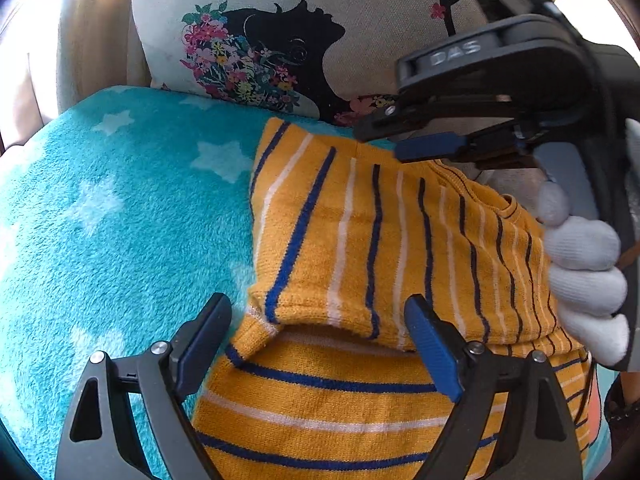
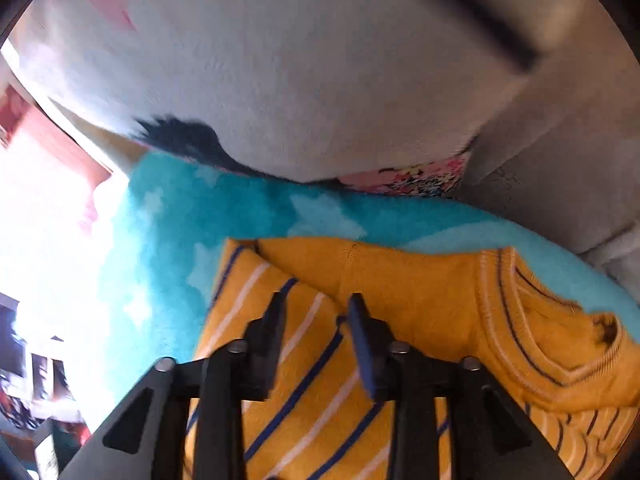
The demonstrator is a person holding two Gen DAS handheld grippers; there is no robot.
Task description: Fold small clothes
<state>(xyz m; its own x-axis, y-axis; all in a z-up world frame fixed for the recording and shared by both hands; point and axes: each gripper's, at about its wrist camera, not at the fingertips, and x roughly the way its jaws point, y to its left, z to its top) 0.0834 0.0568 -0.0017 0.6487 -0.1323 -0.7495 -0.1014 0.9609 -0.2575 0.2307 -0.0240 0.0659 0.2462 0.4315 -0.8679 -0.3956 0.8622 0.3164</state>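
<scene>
Mustard-yellow striped knit, the small sweater point(image 1: 360, 248) is laid on a turquoise star blanket point(image 1: 120, 220), one sleeve folded inward. The left claw point(image 1: 320, 344) is held wide, empty; the right claw point(image 2: 316, 320) is half-open above it, gripping nothing.

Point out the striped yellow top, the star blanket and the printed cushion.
striped yellow top point(image 1: 344, 240), left wrist view, folded-over upper layer.
star blanket point(image 1: 120, 208), left wrist view, bare turquoise fleece.
printed cushion point(image 1: 360, 4), left wrist view, plain pale fabric.

Cushion point(image 2: 280, 80) blurred; sweater point(image 1: 340, 420) cut off at bottom edge.
</scene>
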